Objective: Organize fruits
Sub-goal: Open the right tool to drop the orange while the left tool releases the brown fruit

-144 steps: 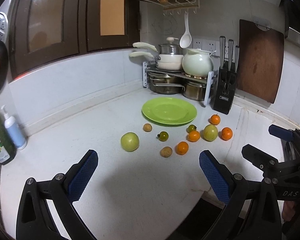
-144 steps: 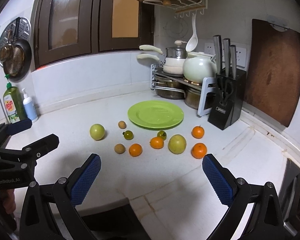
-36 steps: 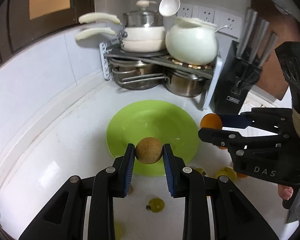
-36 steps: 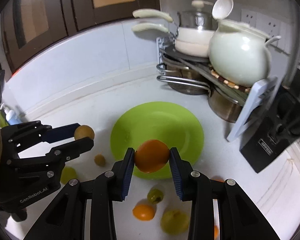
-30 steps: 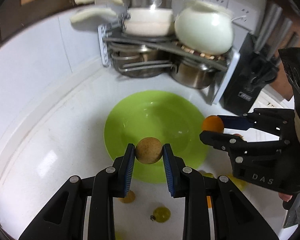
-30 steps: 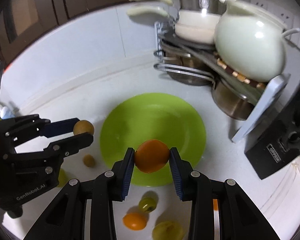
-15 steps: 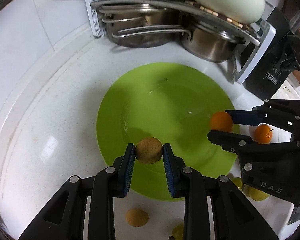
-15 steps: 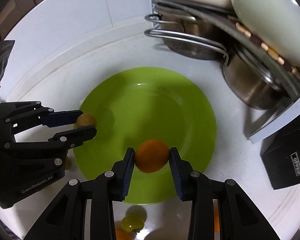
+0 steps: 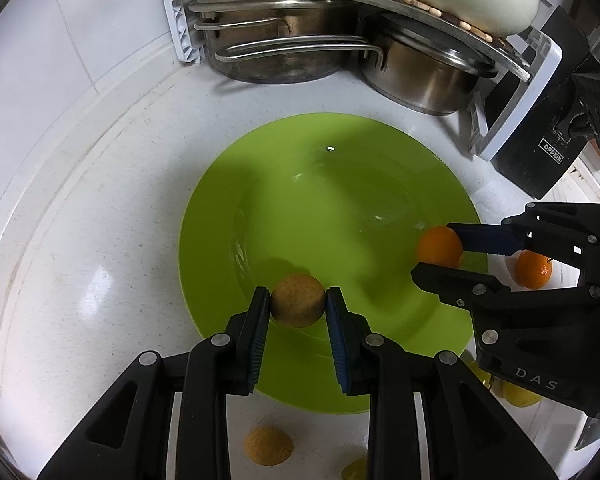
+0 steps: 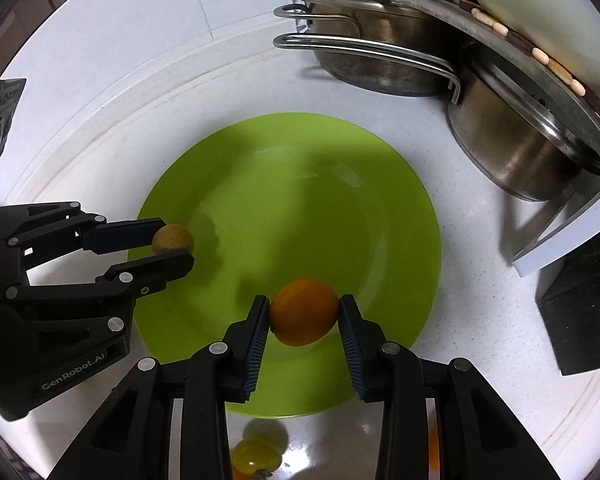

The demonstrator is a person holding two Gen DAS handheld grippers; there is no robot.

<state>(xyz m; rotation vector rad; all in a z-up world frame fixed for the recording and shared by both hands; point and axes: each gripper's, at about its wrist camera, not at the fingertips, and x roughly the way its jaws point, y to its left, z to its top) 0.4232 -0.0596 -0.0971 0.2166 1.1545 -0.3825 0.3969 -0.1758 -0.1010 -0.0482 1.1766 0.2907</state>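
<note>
A small brown fruit (image 9: 297,300) is pinched between the blue pads of the left tongs (image 9: 298,306), over the near left part of the green plate (image 9: 340,168). An orange (image 10: 304,312) is gripped by the right tongs (image 10: 305,316) above the plate's near right part. Further fruits are seen on the worktop (image 9: 80,200) behind the tongs' tips.

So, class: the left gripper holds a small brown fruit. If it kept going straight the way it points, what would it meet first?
Probably the green plate. The left gripper, shut on the brown fruit, points down over the plate's near part; nothing shows between them, though the height above it is unclear.
</note>
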